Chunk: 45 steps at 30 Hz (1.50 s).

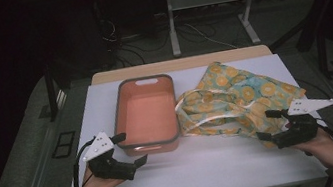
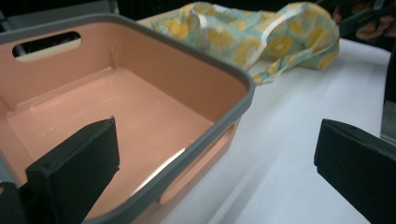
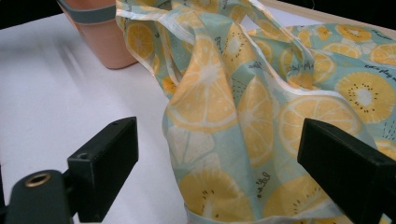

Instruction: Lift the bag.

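High view. We see a white table (image 1: 206, 168) with a salmon-pink bin (image 1: 148, 115) with a grey rim at centre frame, standing upright and empty. Directly to its right lies a crumpled cloth (image 1: 236, 100) printed with yellow citrus slices on pale green; its left edge is touching or just beside the bin's right wall. At lower left, the left gripper (image 1: 132, 149) sits at the bin's near left corner, jaws spread apart, one jaw just beside the rim and one in front of the near wall. At lower right, the right gripper (image 1: 269, 125) has its jaws spread apart at the cloth's near right edge. We cannot tell from here whether either touches.

Left gripper view. We see the bin (image 2: 140, 98) across the left and centre of the frame, its near corner lying between the two black jaws, which stand wide apart with nothing clamped. One jaw hangs over the bin's interior at lower left; the other stands over bare table (image 2: 299, 112) at lower right. The cloth (image 2: 252, 37) lies at upper centre, beyond the bin.

Right gripper view. We see the cloth (image 3: 261, 102) across the centre and right of the frame, a fold of it between the open jaws. The pads do not press on it. The bin (image 3: 100, 32) shows at upper left, the cloth's edge against its wall.
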Each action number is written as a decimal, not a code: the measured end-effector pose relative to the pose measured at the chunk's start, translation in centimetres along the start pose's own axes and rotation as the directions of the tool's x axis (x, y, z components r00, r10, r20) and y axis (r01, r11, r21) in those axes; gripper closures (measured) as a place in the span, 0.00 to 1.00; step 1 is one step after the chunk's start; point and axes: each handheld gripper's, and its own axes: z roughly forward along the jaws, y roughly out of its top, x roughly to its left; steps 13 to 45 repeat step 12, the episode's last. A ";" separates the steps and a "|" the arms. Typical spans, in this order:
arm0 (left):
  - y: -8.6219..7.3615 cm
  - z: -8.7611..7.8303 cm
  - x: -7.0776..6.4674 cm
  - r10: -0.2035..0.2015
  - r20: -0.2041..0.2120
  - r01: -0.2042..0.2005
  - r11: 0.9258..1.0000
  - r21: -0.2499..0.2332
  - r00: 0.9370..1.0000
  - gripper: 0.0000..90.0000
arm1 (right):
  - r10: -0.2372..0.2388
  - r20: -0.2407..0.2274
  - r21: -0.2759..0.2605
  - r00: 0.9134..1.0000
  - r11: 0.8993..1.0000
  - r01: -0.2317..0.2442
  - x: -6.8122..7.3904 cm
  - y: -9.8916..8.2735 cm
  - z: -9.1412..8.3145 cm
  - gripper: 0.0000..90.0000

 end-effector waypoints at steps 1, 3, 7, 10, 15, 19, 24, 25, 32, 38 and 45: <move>-0.1 0.1 0.0 -0.001 0.003 0.001 1.000 0.003 1.000 0.00 | 0.001 -0.001 0.001 1.000 1.000 -0.001 0.0 0.0 0.0 0.13; -0.1 0.1 0.0 -0.002 0.005 0.002 1.000 0.007 1.000 0.00 | 0.002 0.000 -0.003 1.000 1.000 -0.002 0.0 0.0 0.0 0.13; -0.1 0.3 0.0 -0.005 0.011 0.005 1.000 0.010 1.000 0.00 | 0.002 -0.001 -0.005 1.000 1.000 -0.002 -0.1 0.0 -0.1 0.13; -0.1 0.3 0.0 -0.006 0.011 0.006 1.000 0.011 1.000 0.00 | 0.003 -0.001 -0.006 1.000 1.000 -0.003 -0.2 0.0 -0.1 0.13; -0.1 0.3 0.0 -0.007 0.012 0.007 1.000 0.010 1.000 0.00 | 0.005 -0.001 -0.010 1.000 1.000 -0.005 -0.2 0.0 -0.1 0.13; -0.1 0.3 0.0 -0.007 0.012 0.007 1.000 0.010 1.000 0.00 | 0.005 -0.001 -0.010 1.000 1.000 -0.005 -0.2 0.0 -0.1 0.13; -0.1 0.3 0.0 -0.007 0.012 0.007 1.000 0.010 1.000 0.00 | 0.005 -0.001 -0.010 1.000 1.000 -0.005 -0.2 0.0 -0.1 0.13; -0.1 0.3 0.0 -0.007 0.012 0.007 1.000 0.010 1.000 0.00 | 0.005 -0.001 -0.010 1.000 1.000 -0.005 -0.2 0.0 -0.1 0.13; -0.1 0.3 0.0 -0.007 0.012 0.007 1.000 0.010 1.000 0.00 | 0.005 -0.001 -0.010 1.000 1.000 -0.005 -0.2 0.0 -0.1 0.13; -0.1 0.3 0.0 -0.007 0.012 0.007 1.000 0.010 1.000 0.00 | 0.005 -0.001 -0.010 1.000 1.000 -0.005 -0.2 0.0 -0.1 0.13; -0.1 0.3 0.0 -0.007 0.012 0.007 1.000 0.010 1.000 0.00 | 0.005 -0.001 -0.010 1.000 1.000 -0.005 -0.2 0.0 -0.1 0.13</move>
